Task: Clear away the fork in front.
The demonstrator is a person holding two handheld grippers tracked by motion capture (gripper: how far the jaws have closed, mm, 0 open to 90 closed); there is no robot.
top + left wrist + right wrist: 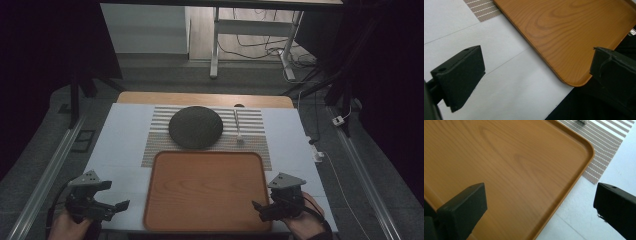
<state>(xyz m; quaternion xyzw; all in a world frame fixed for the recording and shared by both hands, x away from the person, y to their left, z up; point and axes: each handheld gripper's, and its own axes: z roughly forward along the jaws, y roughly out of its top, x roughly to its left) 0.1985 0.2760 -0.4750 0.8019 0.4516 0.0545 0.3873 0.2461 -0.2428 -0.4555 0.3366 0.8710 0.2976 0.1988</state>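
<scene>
Likely both wide-open grippers, left gripper [112, 207] and right gripper [260, 209], are flanking the empty orange wooden tray [206, 190]; suggest closing squarely on opposite rims, level.

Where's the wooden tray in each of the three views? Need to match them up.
High view: wooden tray lies bottom centre, between the two grippers.
Left gripper view: the tray fills the upper right, with a rounded corner low at right.
Right gripper view: the tray covers the left and centre, with a rounded corner at upper right.
Shared landmark: the striped mat under the tray's far edge.
</scene>
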